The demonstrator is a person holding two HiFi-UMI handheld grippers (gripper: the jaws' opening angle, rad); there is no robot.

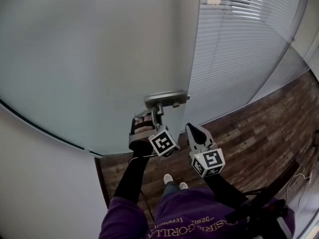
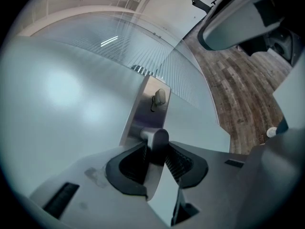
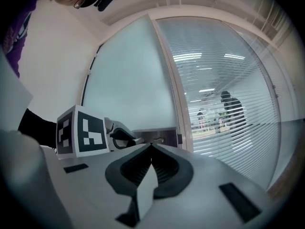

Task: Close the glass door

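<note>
Frosted glass door [image 1: 99,59] fills 9 to 12 o'clock; we judge it heavy, stiff and slick, its lever handle [image 2: 155,138] the sound hold. Left gripper [image 2: 155,155] clamps that handle; right gripper [image 3: 151,149], at its 3 o'clock, is closed and empty.

The left hand-held gripper [image 2: 156,157] clamps the door handle [image 2: 155,136] on the frosted glass door [image 2: 62,94], with wood floor [image 2: 238,94] at right.

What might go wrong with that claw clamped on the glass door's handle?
The left gripper holds the round door handle only near its jaw tips, so it might slip off. The right gripper, shut and empty, hangs beside the glass door and could get bumped or pinched as it closes.
</note>
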